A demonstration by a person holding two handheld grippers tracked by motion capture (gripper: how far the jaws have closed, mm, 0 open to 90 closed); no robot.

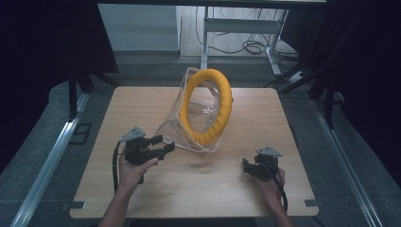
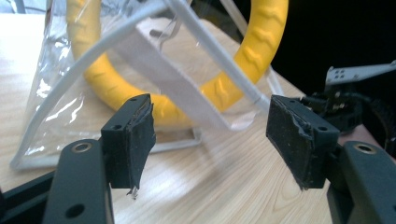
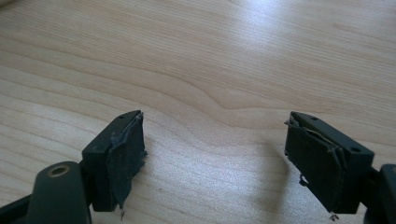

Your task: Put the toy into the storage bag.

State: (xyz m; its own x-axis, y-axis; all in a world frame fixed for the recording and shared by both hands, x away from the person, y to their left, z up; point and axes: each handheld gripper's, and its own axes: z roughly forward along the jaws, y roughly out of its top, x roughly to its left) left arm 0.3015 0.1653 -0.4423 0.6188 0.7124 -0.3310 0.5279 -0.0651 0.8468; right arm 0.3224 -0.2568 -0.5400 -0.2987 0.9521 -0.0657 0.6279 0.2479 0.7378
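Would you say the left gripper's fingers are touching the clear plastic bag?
Apart: the left gripper view shows bare table between the fingers and the clear plastic bag.

Lab or recording studio setup, not a home. Small square wooden desk stands alone on grey carpet floor, flanked by metal rails running along both sides. Black curtains hang left and right, closing off the space (typical data-capture booth). Behind it a height-adjustable office table frame with loose cables on the floor beneath. A black stand's legs show at the left. Bare walls, dim lighting, no household furniture visible.
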